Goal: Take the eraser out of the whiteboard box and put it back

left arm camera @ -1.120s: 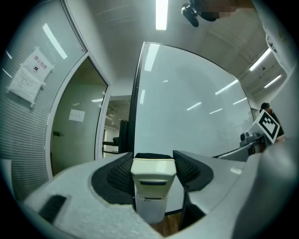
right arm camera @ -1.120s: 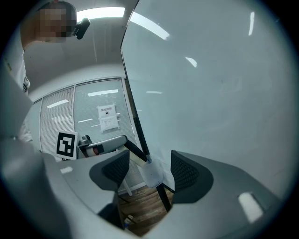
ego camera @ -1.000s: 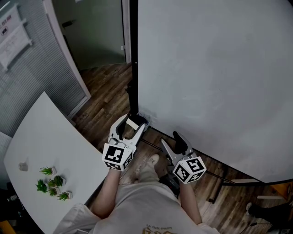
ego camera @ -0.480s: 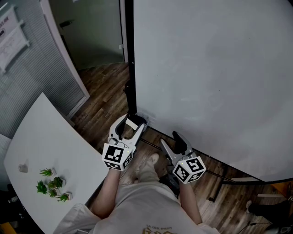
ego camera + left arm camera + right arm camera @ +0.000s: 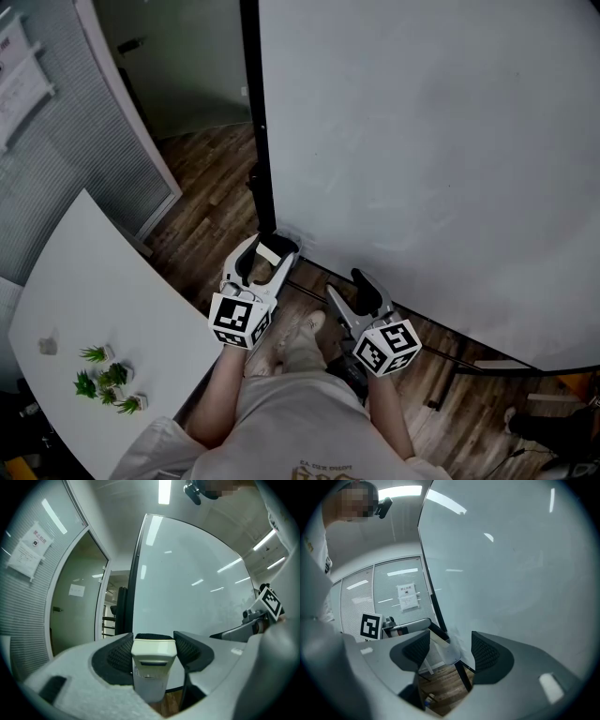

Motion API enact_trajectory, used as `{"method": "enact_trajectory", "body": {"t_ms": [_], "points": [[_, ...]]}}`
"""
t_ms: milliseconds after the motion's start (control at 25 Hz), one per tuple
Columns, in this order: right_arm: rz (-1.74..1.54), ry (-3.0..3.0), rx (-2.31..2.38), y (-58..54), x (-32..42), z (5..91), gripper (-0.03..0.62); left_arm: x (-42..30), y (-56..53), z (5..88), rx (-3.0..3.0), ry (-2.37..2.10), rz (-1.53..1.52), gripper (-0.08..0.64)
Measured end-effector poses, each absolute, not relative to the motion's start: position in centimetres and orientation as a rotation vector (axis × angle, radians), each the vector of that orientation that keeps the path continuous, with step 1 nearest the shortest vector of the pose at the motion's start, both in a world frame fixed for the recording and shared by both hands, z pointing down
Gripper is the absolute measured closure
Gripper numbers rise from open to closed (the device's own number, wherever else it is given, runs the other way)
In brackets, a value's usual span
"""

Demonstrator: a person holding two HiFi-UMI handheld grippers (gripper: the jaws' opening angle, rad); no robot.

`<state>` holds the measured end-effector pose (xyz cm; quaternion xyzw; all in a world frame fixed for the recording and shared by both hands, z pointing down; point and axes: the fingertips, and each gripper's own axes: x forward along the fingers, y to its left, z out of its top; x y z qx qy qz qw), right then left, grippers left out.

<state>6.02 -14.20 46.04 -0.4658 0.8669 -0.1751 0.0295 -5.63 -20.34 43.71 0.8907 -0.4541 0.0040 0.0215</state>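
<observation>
A cream eraser [image 5: 153, 666] stands upright between the left gripper's [image 5: 153, 649] pads, which are shut on it. From the head view, that gripper [image 5: 266, 255] holds the eraser [image 5: 269, 252] right at the whiteboard's [image 5: 422, 141] lower left corner. The right gripper view shows a small pale box [image 5: 452, 656] fixed at that corner, with the eraser [image 5: 437, 642] just beside it. My right gripper [image 5: 347, 286] hangs level to the right, a little back from the board's bottom edge. Its jaws stand open with nothing between them [image 5: 450, 651].
The whiteboard's black frame post [image 5: 255, 131] and its stand feet [image 5: 450, 361] rise from a wooden floor. A white table [image 5: 94, 291] with small green plants [image 5: 108, 375] curves along the left. A glass partition and a doorway lie at the far left.
Only the head view has drifted a little, so the whiteboard's edge sits further left. Both grippers hold still, the eraser staying in the left one.
</observation>
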Motion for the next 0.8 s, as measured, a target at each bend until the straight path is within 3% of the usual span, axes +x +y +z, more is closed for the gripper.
{"method": "enact_trajectory", "body": {"t_ms": [800], "points": [[-0.545, 2.711, -1.424, -14.7, 6.2, 46.5, 0.318, -5.3, -21.4, 45.6, 2.719, -1.406, 0.060, 0.293]]}}
